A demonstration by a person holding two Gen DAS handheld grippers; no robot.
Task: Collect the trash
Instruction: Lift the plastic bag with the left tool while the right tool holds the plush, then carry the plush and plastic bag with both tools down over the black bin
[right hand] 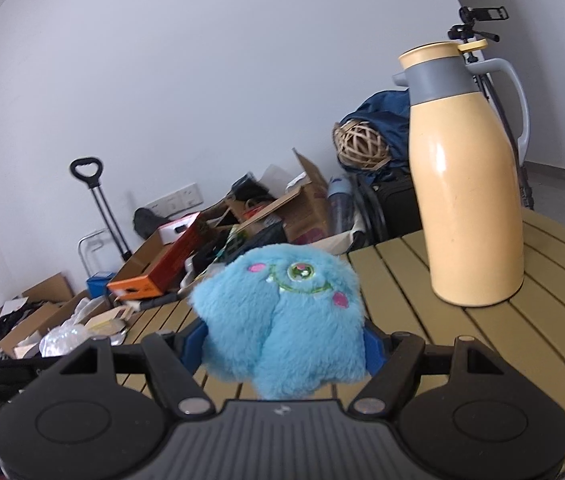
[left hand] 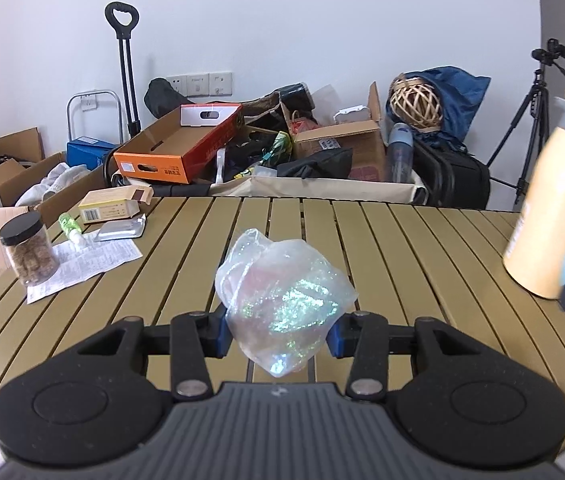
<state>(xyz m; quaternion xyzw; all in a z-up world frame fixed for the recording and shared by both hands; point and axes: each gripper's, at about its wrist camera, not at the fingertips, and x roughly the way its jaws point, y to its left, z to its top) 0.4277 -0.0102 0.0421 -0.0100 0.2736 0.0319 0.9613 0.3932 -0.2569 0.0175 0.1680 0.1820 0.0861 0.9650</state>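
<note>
The left gripper (left hand: 278, 334) pinches a crumpled clear plastic bag (left hand: 282, 300), light, slippery and best clamped mid-bunch, while the right gripper (right hand: 282, 346) clasps a fluffy blue plush toy (right hand: 282, 320).

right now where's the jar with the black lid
In the left wrist view the jar with the black lid stands upright at the table's far left edge, on the printed paper sheet, just left of the small green bottle.

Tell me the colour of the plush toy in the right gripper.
Bright blue plush toy, with pink spots and a green eye; clearest in the right wrist view.
</note>
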